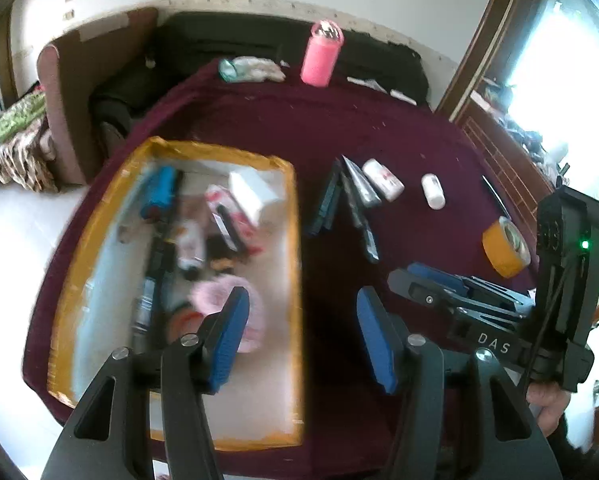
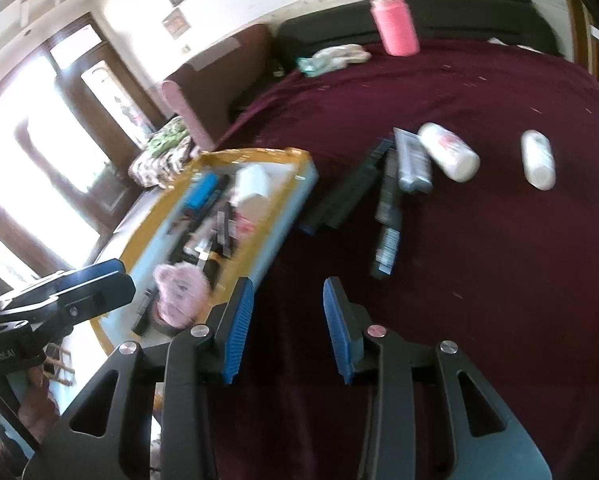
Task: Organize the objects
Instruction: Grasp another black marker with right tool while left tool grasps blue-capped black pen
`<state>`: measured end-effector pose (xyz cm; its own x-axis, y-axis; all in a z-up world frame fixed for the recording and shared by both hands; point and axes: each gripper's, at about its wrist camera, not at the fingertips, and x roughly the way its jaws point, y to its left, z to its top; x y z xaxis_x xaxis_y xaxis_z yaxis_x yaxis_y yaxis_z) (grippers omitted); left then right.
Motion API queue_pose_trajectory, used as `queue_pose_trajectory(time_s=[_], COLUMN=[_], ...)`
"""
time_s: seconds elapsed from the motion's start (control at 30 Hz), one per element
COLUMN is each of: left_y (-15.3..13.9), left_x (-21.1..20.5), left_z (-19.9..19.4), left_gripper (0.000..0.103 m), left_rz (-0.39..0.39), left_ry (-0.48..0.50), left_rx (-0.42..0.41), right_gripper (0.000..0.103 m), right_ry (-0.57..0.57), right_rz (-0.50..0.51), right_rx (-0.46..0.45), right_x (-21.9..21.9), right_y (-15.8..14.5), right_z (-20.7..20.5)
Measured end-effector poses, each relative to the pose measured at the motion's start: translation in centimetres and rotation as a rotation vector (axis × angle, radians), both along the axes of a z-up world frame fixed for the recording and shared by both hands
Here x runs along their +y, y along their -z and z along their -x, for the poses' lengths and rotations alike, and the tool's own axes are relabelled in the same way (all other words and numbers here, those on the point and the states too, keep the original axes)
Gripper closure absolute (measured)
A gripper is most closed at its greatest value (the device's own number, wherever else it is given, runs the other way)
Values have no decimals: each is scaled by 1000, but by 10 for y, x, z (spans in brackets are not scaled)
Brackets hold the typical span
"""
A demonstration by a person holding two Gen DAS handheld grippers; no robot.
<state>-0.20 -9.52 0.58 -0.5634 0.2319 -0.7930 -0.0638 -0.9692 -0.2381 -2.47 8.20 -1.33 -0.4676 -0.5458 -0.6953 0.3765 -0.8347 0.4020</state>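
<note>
A shallow box with an orange-taped rim (image 1: pixel 219 154) (image 2: pixel 255 154) lies on the maroon cloth. It holds several items, among them a fluffy pink thing (image 1: pixel 219 296) (image 2: pixel 179 292), a blue item and a white carton. My left gripper (image 1: pixel 303 336) hovers open over the box's right edge, nothing between its pads. My right gripper (image 2: pixel 288 328) stands open above bare cloth just right of the box, also empty. Loose on the cloth lie dark flat items (image 1: pixel 325 200) (image 2: pixel 347 188), a silver tube (image 1: pixel 361 182) (image 2: pixel 411 160) and two white bottles (image 1: pixel 383 180) (image 2: pixel 538 160).
A roll of tan tape (image 1: pixel 505 246) lies at the cloth's right side. A pink water bottle (image 1: pixel 319 56) (image 2: pixel 395 20) and a crumpled cloth (image 1: pixel 251 68) (image 2: pixel 335 56) sit at the far edge. A black sofa and an armchair stand behind.
</note>
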Motion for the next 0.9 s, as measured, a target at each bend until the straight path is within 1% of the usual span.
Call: queue_pose_trajectory(time_s=[0.07, 0.17, 0.23, 0.37, 0.43, 0.5, 0.57, 0.6, 0.63, 0.67, 0.7, 0.8, 0.9], left_y=[2, -1, 0, 3, 5, 6, 6, 6, 7, 7, 7, 9, 10], left_x=[17, 31, 34, 34, 33, 32, 32, 31, 30, 30, 30, 33, 38], left_z=[4, 4, 5, 3, 4, 5, 6, 6, 7, 8, 8, 10, 13], left_gripper=[53, 53, 53, 53, 53, 53, 53, 53, 53, 53, 53, 53, 53], left_rz=[-1, 11, 14, 25, 23, 26, 28, 28, 26, 25, 24, 26, 26], left_ry=[21, 13, 15, -2, -11, -17, -21, -25, -26, -23, -22, -15, -2], left_rx=[-18, 4, -4, -24, -31, -37, -32, -32, -38, -39, -39, -44, -49], right_gripper=[69, 69, 69, 69, 69, 69, 72, 77, 90, 89, 90, 91, 91], right_ry=[23, 53, 59, 61, 62, 39, 43, 46, 66, 100, 106, 118, 124], right_rz=[10, 10, 0, -41, -70, -99, -153, -202, -264, -295, -299, -274, -234], right_rx=[-13, -32, -39, -57, -79, -99, -111, -103, -93, -76, -80, -96, -126], right_x=[15, 31, 33, 28, 19, 7, -4, -9, -14, -14, -13, -3, 15], right_y=[4, 11, 14, 19, 25, 32, 39, 41, 44, 45, 44, 45, 44], right_z=[-1, 4, 13, 39, 54, 68, 77, 79, 80, 79, 77, 65, 43])
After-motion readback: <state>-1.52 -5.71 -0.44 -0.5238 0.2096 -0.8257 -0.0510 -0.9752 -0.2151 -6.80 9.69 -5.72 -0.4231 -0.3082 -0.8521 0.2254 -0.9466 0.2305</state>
